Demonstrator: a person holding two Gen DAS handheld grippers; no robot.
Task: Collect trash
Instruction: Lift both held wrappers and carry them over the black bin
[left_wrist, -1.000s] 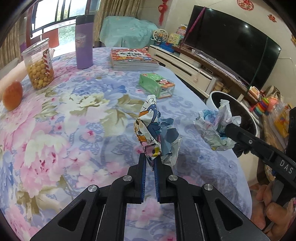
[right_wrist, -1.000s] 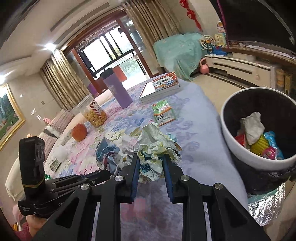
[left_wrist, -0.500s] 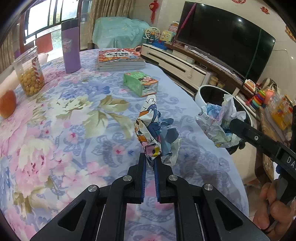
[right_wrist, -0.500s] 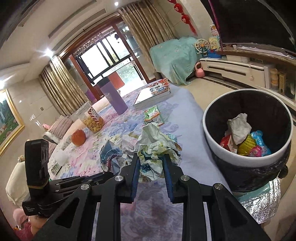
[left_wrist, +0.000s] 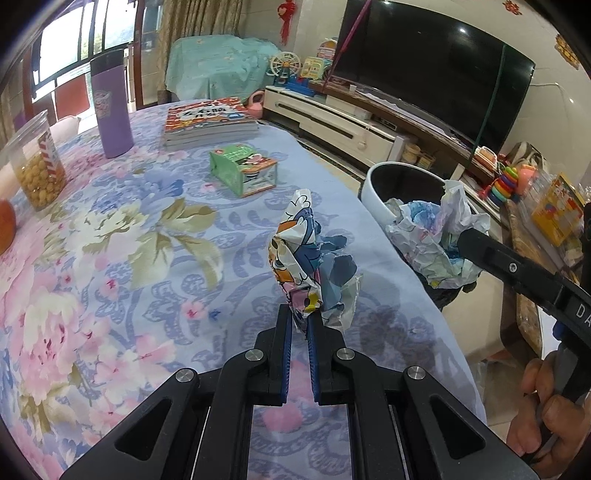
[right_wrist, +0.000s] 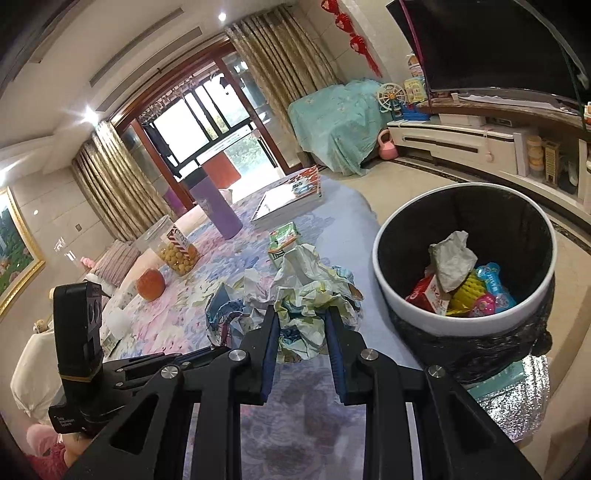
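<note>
Left gripper (left_wrist: 300, 325) clamps cartoon wrapper (left_wrist: 295, 254); right gripper (right_wrist: 301, 325) clamps crumpled paper (right_wrist: 314, 291). Bin (right_wrist: 413, 314) beside surface (left_wrist: 110, 258); green box (left_wrist: 243, 170), books (left_wrist: 210, 120) beyond.

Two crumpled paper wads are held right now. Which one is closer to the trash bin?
The pale green-and-white crumpled paper wad in the right gripper; it hangs beside the white-rimmed, black-lined trash bin. The cartoon-printed blue wad, in the left gripper, hangs over the floral tablecloth.

Daylight floods in through the window (right_wrist: 221, 122), blown out to white, while ceiling spotlights (right_wrist: 222, 16) flare. The room is evenly bright. Soft shadows fall on the floral tablecloth (left_wrist: 110, 240). Both fisheye views bend strongly, with dark vignetted corners; focus stays sharp throughout.
</note>
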